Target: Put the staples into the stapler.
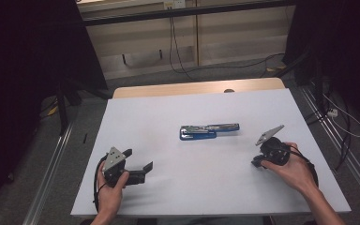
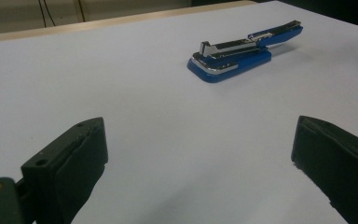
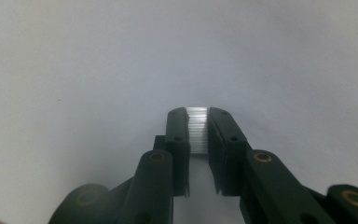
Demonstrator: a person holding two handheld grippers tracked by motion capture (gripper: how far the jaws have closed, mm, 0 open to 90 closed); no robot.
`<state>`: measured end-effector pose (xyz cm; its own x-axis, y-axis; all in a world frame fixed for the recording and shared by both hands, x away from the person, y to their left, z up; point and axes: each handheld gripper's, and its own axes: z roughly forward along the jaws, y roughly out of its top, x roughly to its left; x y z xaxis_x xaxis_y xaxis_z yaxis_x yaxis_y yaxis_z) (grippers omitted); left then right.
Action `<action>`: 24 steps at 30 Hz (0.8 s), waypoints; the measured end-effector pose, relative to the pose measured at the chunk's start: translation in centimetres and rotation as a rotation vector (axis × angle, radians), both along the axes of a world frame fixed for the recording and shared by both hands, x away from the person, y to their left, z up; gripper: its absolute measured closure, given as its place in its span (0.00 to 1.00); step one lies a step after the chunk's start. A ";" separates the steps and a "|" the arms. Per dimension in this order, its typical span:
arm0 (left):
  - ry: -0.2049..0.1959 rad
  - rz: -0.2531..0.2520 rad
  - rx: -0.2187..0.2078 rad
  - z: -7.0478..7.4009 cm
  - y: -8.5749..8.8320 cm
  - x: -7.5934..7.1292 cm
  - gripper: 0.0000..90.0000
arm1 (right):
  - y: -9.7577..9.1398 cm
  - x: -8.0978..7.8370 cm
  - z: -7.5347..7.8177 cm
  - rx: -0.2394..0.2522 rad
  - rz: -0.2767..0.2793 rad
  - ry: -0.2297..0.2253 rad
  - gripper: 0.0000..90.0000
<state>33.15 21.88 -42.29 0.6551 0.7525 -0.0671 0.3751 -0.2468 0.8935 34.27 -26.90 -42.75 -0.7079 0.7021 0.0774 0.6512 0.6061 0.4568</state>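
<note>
White table (image 1: 136, 117) under my camera | near: my left gripper (image 1: 138, 164) spread wide, empty; my right gripper (image 3: 198, 130) clamped on a strip of staples (image 3: 197, 129) | farther: opened blue stapler (image 1: 209, 131) mid-table, left of right gripper, long axis pointing crosswise toward it.

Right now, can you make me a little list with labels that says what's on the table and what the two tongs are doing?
table: white top, wooden strip along the far edge
stapler: blue stapler, opened out flat, near the middle of the table
staples: small silvery strip of staples, pinched between the jaws of the right tongs
right tongs: right tongs closed on the staples, low over the table
left tongs: left tongs open wide, nothing between them, aimed toward the stapler
</note>
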 end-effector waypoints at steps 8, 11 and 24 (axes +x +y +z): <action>-0.002 0.001 -0.002 0.1 0.0 0.0 0.04 | -0.2 0.0 0.0 0.044 -0.012 0.004 0.88; 0.004 0.000 -0.003 0.0 0.0 0.0 0.04 | -0.4 0.0 0.2 0.062 -0.019 -0.003 0.88; -0.001 0.009 -0.016 0.1 0.1 0.0 0.04 | -0.9 0.0 0.7 0.121 -0.055 -0.084 0.88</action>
